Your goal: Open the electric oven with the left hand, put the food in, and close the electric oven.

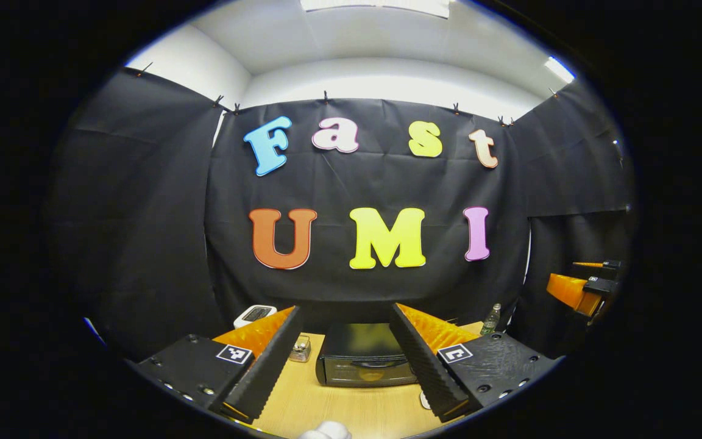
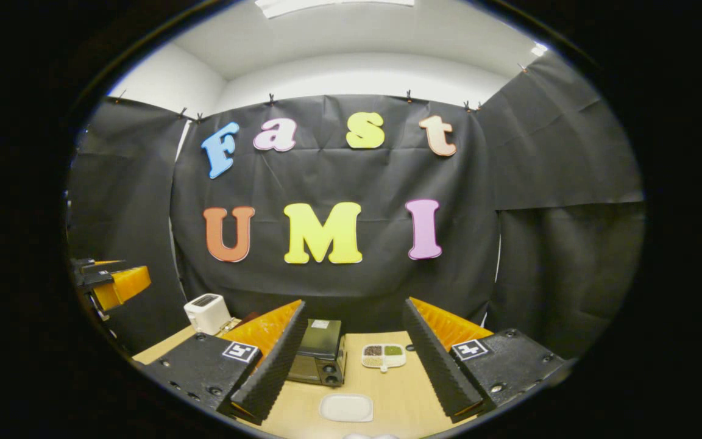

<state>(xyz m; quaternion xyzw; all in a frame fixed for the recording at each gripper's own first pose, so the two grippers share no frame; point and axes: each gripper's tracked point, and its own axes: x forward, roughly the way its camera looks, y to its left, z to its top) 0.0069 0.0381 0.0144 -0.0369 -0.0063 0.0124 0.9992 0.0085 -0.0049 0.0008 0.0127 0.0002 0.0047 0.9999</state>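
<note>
In the left gripper view, the left gripper (image 1: 351, 366) is held wide open with nothing between its fingers. The black electric oven with a dark glass door (image 1: 366, 363) is framed between them, standing on the light wooden table (image 1: 314, 408) with its door closed. The oven's right edge is hidden behind the right-hand finger. At 6 o'clock a white rounded item (image 1: 326, 431) is cut off by the view's edge and cannot be identified. A small clear glass jar (image 1: 300, 349) stands just beside the oven at 9 o'clock from it; a white toaster (image 1: 255, 314) and a clear bottle with a green cap (image 1: 491, 319) are partly hidden behind the fingers.

In the right gripper view, the right gripper (image 2: 351, 366) is likewise spread wide and holds nothing. A white rounded-rectangular plate (image 2: 346, 407) lies at 6 o'clock; a white divided dish of dark and green contents (image 2: 383, 356) lies beyond it. Its contents are too small to identify. The square markers on both grippers cannot be read as text.
</note>
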